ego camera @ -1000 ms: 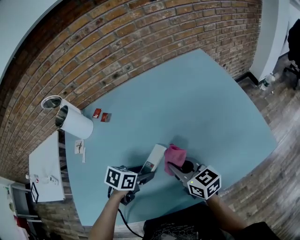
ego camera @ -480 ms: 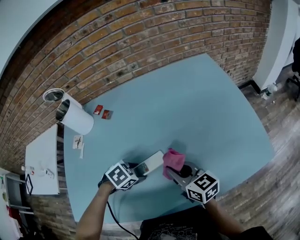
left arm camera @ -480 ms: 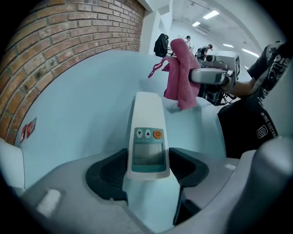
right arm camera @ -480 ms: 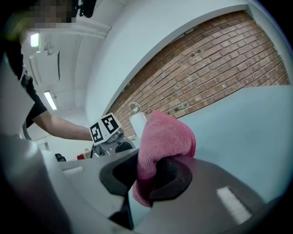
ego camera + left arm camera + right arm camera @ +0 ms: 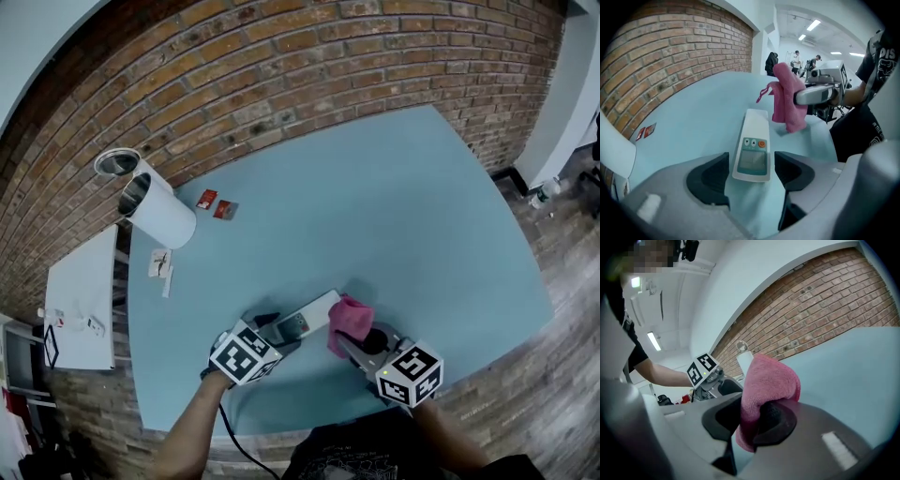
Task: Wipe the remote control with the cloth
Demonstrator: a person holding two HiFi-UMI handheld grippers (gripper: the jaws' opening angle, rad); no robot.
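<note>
The white remote control lies face up on the blue table, its screen and orange button showing in the left gripper view. My left gripper straddles the remote's near end. Its jaws have just been opening, and a gap shows on each side of the remote. My right gripper is shut on a pink cloth, which bulges up out of the jaws. The cloth hangs just right of the remote's far end; I cannot tell if they touch.
A white cylinder lies at the table's far left beside a metal can. Two small red packets and some paper slips lie near it. A brick wall runs behind. A white shelf stands left of the table.
The left gripper has rolled, and the remote has swung from pointing up the picture to lying more crosswise on the table. The pink cloth and right gripper have stayed put.
</note>
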